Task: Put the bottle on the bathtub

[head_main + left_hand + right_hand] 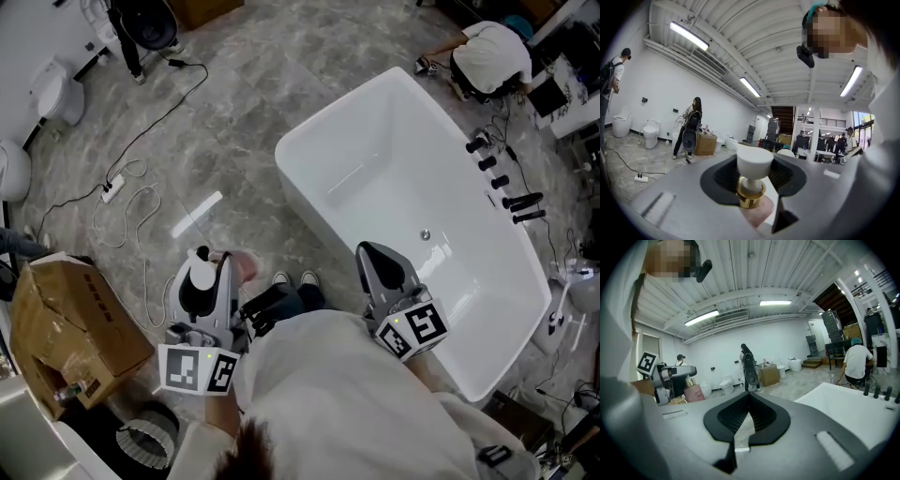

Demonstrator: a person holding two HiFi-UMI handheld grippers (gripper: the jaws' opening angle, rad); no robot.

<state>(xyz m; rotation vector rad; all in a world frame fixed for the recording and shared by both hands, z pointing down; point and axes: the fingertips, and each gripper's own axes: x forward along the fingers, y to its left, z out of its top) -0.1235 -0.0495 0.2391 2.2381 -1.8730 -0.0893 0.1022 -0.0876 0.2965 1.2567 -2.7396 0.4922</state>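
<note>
Left gripper point(217, 272), lower left of the head view, is clenched on the pink bottle point(244, 265). The bottle's white cap and gold collar stick up between the jaws. It is held over the floor, left of the bathtub point(412, 131) and apart from it. Right gripper point(373, 253) at center, jaws together, nothing in them, tips at the tub's near rim. Cardboard box point(70, 319) at the left edge. Power strip point(112, 189) on the floor, upper left. A person point(492, 54) crouches at the top right by the tub's far end.

Grey marble floor point(253, 75); white walls point(670, 93); ceiling striplights point(689, 36)
</note>
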